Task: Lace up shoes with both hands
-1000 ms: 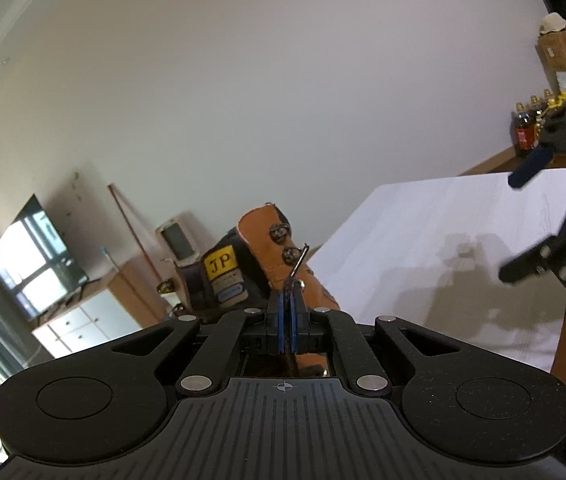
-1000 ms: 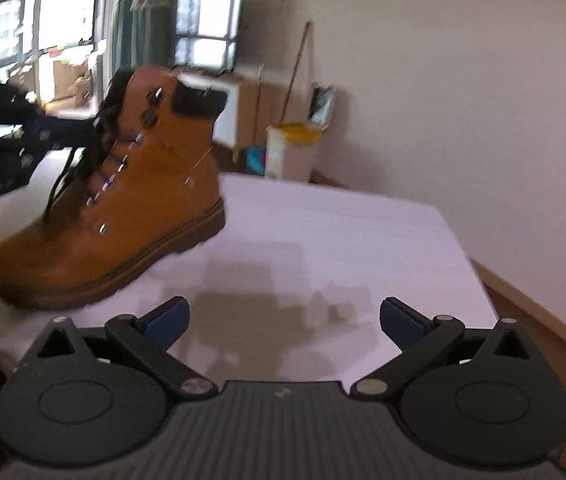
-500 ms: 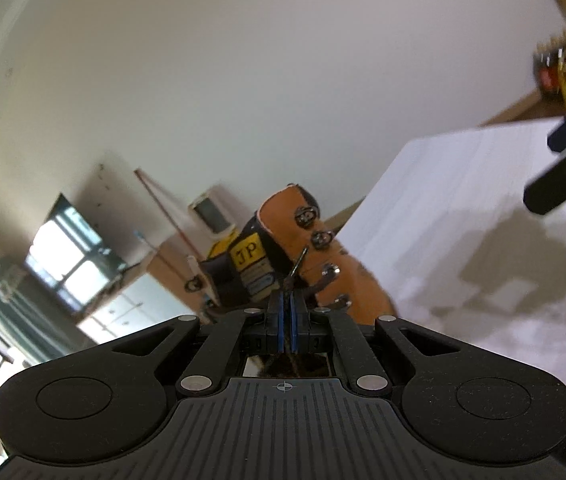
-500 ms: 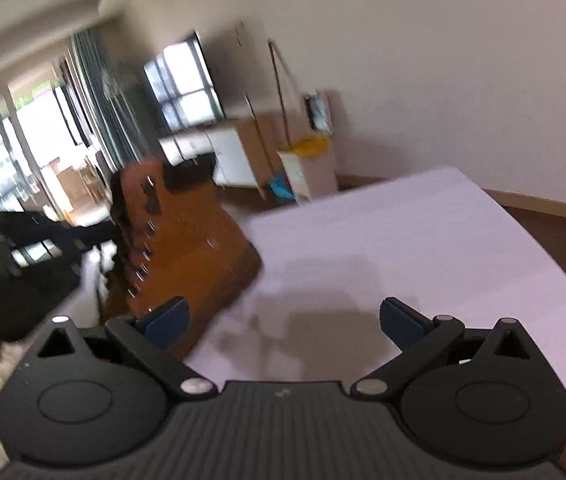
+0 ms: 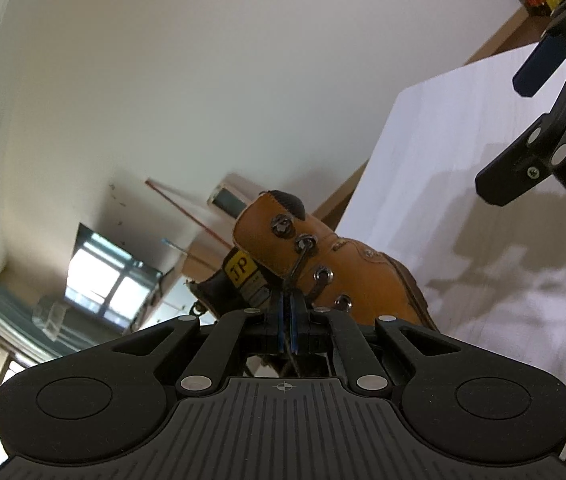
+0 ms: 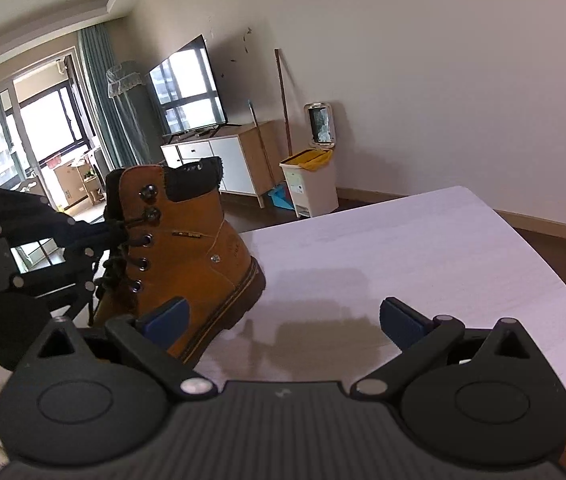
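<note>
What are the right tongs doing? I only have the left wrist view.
Observer: The right tongs are wide open and empty, above the table.
Operator: My left tongs hold the lace. Is the boot standing flat?
Observer: The boot stands upright with the heel end of its sole on the table; the toe is hidden behind the tongs.
</note>
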Action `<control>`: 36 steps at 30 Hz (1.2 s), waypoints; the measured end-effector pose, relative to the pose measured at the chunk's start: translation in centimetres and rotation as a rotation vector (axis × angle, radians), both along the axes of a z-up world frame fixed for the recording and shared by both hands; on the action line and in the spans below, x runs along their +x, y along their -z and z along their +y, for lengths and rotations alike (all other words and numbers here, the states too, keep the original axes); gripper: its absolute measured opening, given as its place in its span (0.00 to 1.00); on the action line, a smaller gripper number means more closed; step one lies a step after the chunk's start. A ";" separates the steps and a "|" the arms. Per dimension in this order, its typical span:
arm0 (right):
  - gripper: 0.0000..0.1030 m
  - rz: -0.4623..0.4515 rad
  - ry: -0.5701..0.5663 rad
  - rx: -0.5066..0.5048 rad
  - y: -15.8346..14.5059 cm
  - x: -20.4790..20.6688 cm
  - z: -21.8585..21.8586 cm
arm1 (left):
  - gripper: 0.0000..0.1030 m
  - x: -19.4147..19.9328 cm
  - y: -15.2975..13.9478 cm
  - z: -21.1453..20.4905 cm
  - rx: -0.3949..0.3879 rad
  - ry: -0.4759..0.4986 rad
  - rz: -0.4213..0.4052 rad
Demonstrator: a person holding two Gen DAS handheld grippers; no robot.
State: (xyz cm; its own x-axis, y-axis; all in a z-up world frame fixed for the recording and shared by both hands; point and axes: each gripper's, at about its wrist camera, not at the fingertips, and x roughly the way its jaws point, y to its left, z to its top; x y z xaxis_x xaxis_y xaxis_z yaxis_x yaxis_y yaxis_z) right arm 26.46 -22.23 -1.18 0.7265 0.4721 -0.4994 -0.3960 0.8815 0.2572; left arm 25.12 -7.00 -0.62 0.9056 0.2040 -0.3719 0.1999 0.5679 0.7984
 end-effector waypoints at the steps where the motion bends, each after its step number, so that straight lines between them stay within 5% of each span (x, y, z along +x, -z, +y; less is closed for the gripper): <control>1: 0.99 0.000 0.000 -0.002 0.0 0.0 -0.1 | 0.04 0.0 0.0 -0.1 0.005 -0.001 0.000; 15: 0.99 -0.042 0.000 -0.012 0.4 0.1 -0.6 | 0.04 -0.1 0.9 -1.1 0.105 -0.008 0.000; 20: 0.99 -0.210 -0.033 -0.032 0.4 -1.0 -0.6 | 0.04 -0.2 0.9 -1.7 0.130 -0.001 -0.006; 24: 0.99 -0.382 -0.078 -0.160 0.4 -2.5 0.3 | 0.04 0.2 1.1 -2.0 0.147 -0.004 -0.003; 36: 0.99 -0.328 -0.152 -0.202 1.0 -1.2 0.9 | 0.07 0.6 3.0 -3.6 0.362 -0.003 -0.009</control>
